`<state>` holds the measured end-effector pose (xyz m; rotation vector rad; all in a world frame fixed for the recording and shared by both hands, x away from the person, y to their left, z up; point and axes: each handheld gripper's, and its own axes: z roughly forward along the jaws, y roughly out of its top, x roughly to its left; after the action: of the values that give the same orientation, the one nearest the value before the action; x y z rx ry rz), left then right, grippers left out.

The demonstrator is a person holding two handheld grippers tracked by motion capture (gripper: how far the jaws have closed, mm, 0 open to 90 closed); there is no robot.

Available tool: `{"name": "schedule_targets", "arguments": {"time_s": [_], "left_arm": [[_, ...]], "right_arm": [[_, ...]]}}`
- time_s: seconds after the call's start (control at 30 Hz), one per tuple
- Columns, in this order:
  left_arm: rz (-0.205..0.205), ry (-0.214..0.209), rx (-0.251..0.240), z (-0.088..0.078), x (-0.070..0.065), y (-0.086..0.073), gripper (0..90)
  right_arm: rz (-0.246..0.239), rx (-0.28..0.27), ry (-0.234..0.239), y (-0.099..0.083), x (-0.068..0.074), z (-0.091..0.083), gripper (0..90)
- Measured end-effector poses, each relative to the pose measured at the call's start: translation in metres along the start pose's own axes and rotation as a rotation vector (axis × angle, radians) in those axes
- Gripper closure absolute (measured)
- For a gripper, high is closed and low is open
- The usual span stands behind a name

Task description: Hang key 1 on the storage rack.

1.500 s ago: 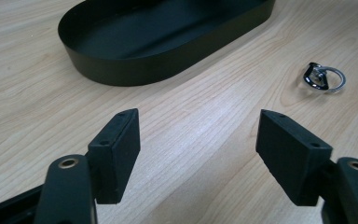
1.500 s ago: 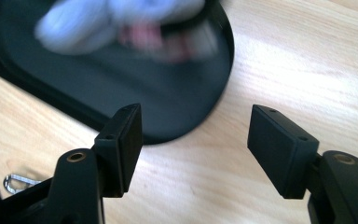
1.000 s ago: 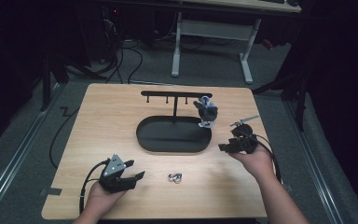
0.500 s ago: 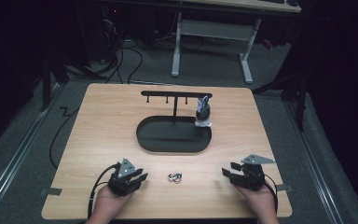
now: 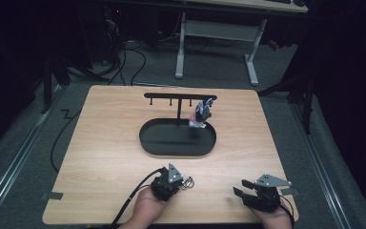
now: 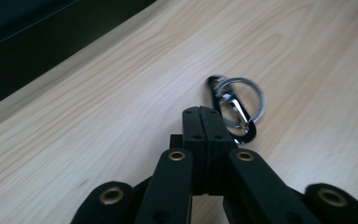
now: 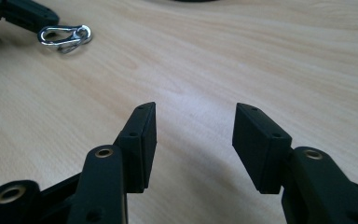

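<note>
Small silver carabiner clip with key rings (image 6: 235, 109) lies on the wooden table (image 5: 105, 143), just right of left gripper (image 6: 200, 112), long axis along the just-closed, empty jaws. Right gripper (image 7: 193, 135) half-open, empty, well apart.

the carabiner (image 6: 233, 114) is a small clip of dark and shiny metal, with a round silver key ring (image 6: 247, 95) passed through it. it lies flat on the light wooden table (image 5: 100, 152), near the front edge and a little left of the middle, well apart from the black tray (image 5: 177, 149). in the high view it shows as a small silver thing (image 5: 188, 182). in the right gripper view it lies far off on the wood (image 7: 65, 36).
</note>
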<state>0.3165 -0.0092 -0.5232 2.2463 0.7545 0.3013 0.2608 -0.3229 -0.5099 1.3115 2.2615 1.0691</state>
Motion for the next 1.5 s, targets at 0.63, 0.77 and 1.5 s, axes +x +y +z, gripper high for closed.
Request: {"name": "schedule_targets", "arguments": {"time_s": [0.63,0.77,1.5], "left_arm": [[0.100,-0.132,-0.006,0.057,-0.061,0.054,89.6],[0.083,-0.148,-0.015,0.057,-0.062,0.052,89.1],[0.084,-0.189,-0.099,0.051,-0.082,0.057,85.8]], "right_arm": [[0.030,0.019,0.016,-0.009,0.003,-0.002,49.7],[0.038,0.031,0.016,-0.011,0.001,0.000,49.5],[0.078,0.029,-0.018,-0.017,-0.010,0.000,48.4]]}}
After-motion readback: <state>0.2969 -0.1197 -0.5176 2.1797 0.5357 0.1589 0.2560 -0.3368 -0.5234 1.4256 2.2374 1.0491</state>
